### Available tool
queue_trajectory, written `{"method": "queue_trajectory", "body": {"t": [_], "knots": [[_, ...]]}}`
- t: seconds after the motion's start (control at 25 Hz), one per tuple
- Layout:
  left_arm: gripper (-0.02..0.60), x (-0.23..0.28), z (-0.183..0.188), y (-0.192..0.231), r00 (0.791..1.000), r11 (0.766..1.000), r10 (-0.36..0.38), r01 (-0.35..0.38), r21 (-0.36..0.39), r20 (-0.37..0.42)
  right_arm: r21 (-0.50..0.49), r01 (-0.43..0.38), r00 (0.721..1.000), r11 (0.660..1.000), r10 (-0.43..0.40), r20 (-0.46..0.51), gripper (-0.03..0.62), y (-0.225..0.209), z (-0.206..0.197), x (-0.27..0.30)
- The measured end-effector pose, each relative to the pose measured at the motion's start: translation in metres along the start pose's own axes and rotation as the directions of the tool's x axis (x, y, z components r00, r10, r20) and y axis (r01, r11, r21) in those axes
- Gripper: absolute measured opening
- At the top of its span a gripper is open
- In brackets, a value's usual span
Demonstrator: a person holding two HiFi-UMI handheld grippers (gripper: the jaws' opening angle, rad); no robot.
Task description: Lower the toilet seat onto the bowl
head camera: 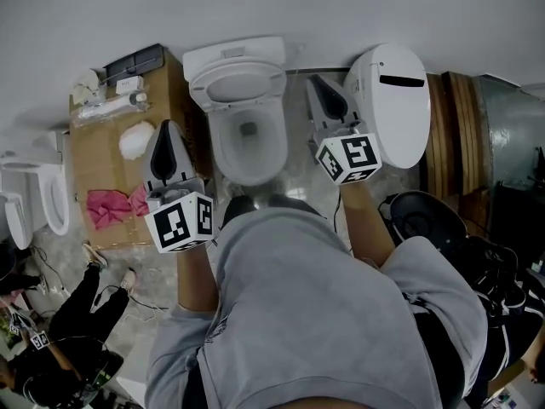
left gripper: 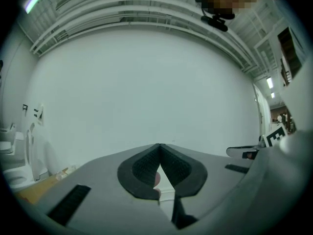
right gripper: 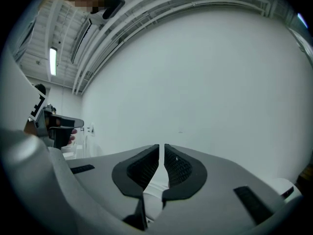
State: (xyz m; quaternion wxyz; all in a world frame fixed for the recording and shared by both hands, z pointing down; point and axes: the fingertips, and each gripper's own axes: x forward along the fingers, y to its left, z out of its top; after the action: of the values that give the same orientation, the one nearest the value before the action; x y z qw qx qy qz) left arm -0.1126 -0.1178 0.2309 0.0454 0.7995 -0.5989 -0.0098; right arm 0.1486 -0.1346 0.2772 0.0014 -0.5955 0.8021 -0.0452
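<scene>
A white toilet stands in the middle of the head view. Its seat point(head camera: 238, 83) is raised and leans back on the tank point(head camera: 233, 54), above the open bowl point(head camera: 248, 146). My left gripper point(head camera: 168, 131) hovers left of the bowl, shut and empty. My right gripper point(head camera: 320, 83) hangs right of the seat, also shut with nothing in it. In the left gripper view the left gripper point(left gripper: 159, 149) points at a bare white wall, its tips touching. The right gripper point(right gripper: 161, 149) faces the same wall in the right gripper view. Neither gripper view shows the toilet.
A cardboard box point(head camera: 102, 164) left of the toilet carries a pink cloth point(head camera: 114, 204) and white items. A second toilet point(head camera: 44, 196) stands at far left. A white toilet lid point(head camera: 397, 100) and wooden boards point(head camera: 456, 135) are at right, and a black round seat point(head camera: 422, 217) lies below them.
</scene>
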Motion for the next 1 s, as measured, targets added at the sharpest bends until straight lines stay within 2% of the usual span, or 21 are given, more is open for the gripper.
{"method": "queue_trajectory", "body": {"t": [0.28,0.6,1.0], "knots": [[0.000,0.025,-0.003,0.021,0.999,0.999,-0.034,0.034,-0.014,-0.015,-0.058,-0.003,0.999,0.998,0.001,-0.040,0.036,0.006,-0.009,0.041],[0.000,0.044,-0.018,0.033,0.998,0.999,-0.043,0.042,-0.015,-0.043,-0.194,-0.107,0.988,0.975,0.082,-0.131,0.054,0.013,-0.041,0.084],[0.000,0.061,-0.032,0.037,0.997,0.999,-0.051,0.051,-0.003,-0.063,-0.229,-0.178,0.971,0.957,0.133,-0.198,0.062,0.016,-0.073,0.109]]}}
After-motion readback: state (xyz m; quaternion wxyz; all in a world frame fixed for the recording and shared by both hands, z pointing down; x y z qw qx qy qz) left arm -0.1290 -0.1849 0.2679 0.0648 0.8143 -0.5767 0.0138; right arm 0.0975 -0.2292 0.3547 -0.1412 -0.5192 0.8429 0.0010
